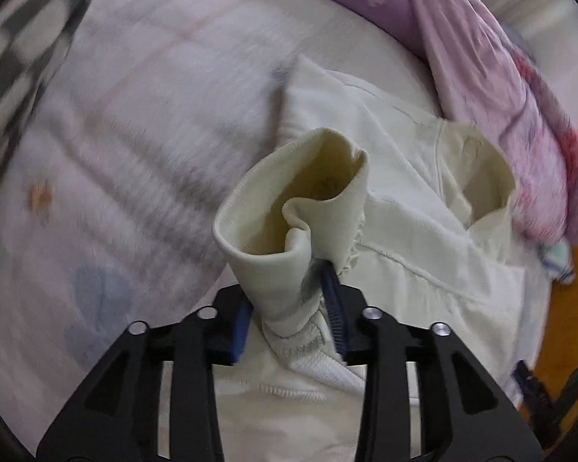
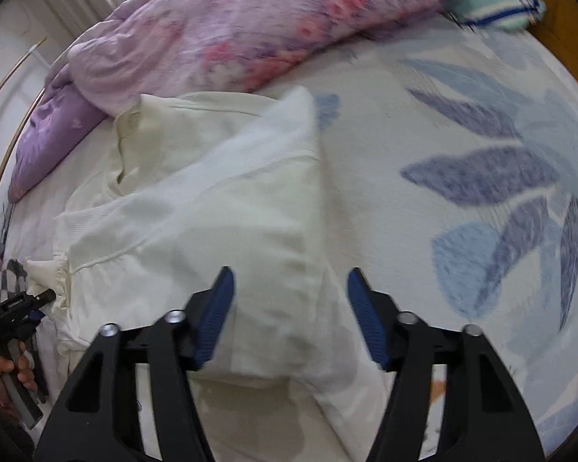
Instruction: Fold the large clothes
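Cream garment (image 2: 196,208) lies on the bed (image 2: 424,123), just beside the purple quilt (image 2: 250,23). Left gripper (image 1: 289,319) fingers clamp its ribbed cuff (image 1: 289,208). Right gripper (image 2: 291,315) fingers spread apart over the garment's edge, holding nothing.

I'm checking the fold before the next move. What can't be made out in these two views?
- Left wrist view: the bedsheet pattern is motion-blurred.
- Left wrist view: the cream garment below the cuff held by the left gripper is hidden by the gripper frame.
- Right wrist view: the garment's near hem is hidden behind the open right gripper.
- Right wrist view: the pillow is cut by the edge.
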### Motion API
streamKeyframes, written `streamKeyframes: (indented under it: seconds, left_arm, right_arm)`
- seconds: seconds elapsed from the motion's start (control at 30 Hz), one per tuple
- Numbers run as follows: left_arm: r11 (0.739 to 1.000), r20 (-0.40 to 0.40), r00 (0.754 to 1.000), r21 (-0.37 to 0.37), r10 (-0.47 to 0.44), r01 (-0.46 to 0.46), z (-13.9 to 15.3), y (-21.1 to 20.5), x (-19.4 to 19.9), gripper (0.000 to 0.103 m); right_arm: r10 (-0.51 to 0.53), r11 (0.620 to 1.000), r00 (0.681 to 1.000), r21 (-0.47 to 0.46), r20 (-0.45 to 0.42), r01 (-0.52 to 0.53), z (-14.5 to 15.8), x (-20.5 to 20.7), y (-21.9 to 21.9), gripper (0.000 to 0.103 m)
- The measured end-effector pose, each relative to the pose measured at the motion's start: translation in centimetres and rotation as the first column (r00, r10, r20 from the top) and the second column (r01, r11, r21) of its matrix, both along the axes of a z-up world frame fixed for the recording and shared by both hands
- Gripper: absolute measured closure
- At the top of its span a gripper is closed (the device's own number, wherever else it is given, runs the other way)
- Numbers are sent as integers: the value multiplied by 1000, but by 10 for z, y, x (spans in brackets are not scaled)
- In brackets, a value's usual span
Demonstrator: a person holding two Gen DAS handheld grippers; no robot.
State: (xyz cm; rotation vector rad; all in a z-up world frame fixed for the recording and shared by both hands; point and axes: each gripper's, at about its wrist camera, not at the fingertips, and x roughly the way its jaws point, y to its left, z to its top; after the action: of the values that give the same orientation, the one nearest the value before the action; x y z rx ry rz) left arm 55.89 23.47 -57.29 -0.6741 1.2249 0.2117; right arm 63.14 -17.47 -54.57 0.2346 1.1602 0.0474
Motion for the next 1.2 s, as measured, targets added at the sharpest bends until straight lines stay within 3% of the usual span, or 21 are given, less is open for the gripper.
streamKeyframes:
  seconds: [0.07, 0.13, 0.2, 0.23, 0.3, 0.4, 0.47, 0.6, 0.7, 0.8, 0.97, 1.13, 1.2]
  left_arm:
    - [999, 11, 999, -27, 36, -35, 2, 8, -10, 46]
    - [997, 13, 997, -40, 74, -73, 5, 18, -19, 43]
    - [985, -1, 990, -102, 142, -141, 3, 30, -34, 41]
    - [967, 0, 980, -161, 200, -197, 2, 38, -42, 41]
    - [938, -18, 959, -203, 284, -282, -1, 46, -53, 41]
    - [958, -13, 973, -173, 231, -229, 2, 38, -48, 41]
    - [974, 12, 989, -174, 148, -144, 7, 24, -36, 41]
    - [989, 68, 995, -134, 68, -58, 18, 1, -12, 40]
    - [992, 1, 998, -108, 60, -59, -2, -5, 0, 41]
    - [995, -45, 998, -94, 33, -37, -21, -8, 6, 40]
    - [995, -43, 998, -89, -41, 38, -14, -13, 13, 33]
    - [993, -34, 999, -113, -37, 33, 3, -7, -3, 33]
    - [993, -55, 998, -119, -27, 20, -1, -5, -12, 32]
  right_arm:
    - [17, 1000, 1000, 1, 13, -17, 3, 7, 9, 51]
    - [23, 1000, 999, -8, 27, -22, 5, 12, 16, 51]
    - [50, 999, 998, 16, 33, -51, 3, 17, 23, 51]
    - [67, 997, 998, 25, 20, -68, -2, 19, 26, 52]
    - [111, 994, 993, 1, -45, -111, -21, 26, 33, 68]
    - [98, 989, 986, -95, -131, -111, -49, 33, 22, 89]
    - [122, 979, 981, -143, -154, -144, -59, 37, 17, 97]
    - [139, 963, 975, -205, -174, -174, -68, 47, 6, 97]
    - [50, 981, 977, -173, -207, -87, -79, 53, -19, 97]
    - [38, 991, 977, -116, -208, -63, -87, 52, -29, 98]
    - [36, 990, 978, -126, -205, -63, -76, 51, -28, 98]
    - [24, 999, 986, 44, -165, -17, -37, 20, -24, 95]
    - [35, 999, 982, 46, -188, -27, -42, 8, -23, 95]
